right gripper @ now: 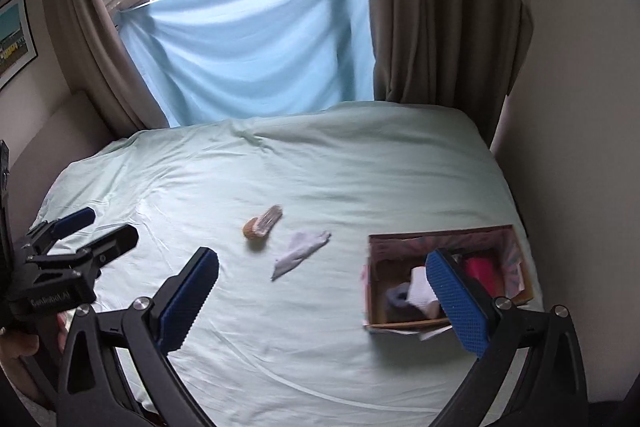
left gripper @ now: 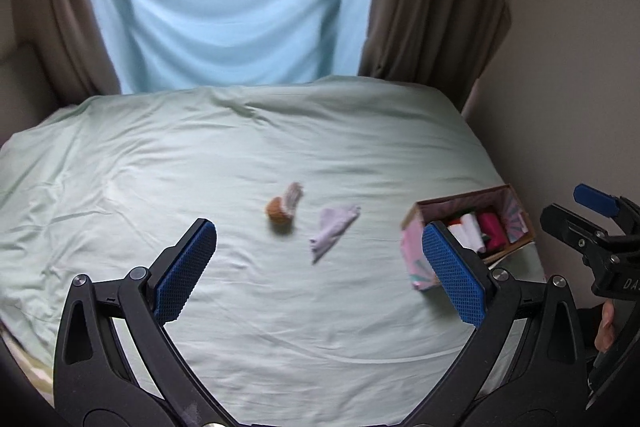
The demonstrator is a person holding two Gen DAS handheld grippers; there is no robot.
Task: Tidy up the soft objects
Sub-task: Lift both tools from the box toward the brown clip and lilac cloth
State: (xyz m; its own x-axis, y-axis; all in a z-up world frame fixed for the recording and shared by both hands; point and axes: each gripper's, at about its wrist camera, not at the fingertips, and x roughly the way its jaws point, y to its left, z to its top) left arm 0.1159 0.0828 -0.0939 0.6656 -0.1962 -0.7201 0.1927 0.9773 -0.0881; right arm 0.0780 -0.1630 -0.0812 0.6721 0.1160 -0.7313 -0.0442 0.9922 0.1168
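Both pairs of blue-padded fingers stand wide apart, gripping nothing — my left gripper point(left gripper: 320, 267) and right gripper point(right gripper: 324, 301) hang above the pale green bedsheet point(right gripper: 320, 187). At twelve o'clock lie a brown-toed rolled sock point(right gripper: 262, 223) and a limp white cloth point(right gripper: 300, 253); the patterned cardboard box point(right gripper: 448, 325) of folded pieces sits at three. My worry: thin cloth bunching, sheet pinched with it. "GenRobot.AI" seems readable on the left gripper's body.
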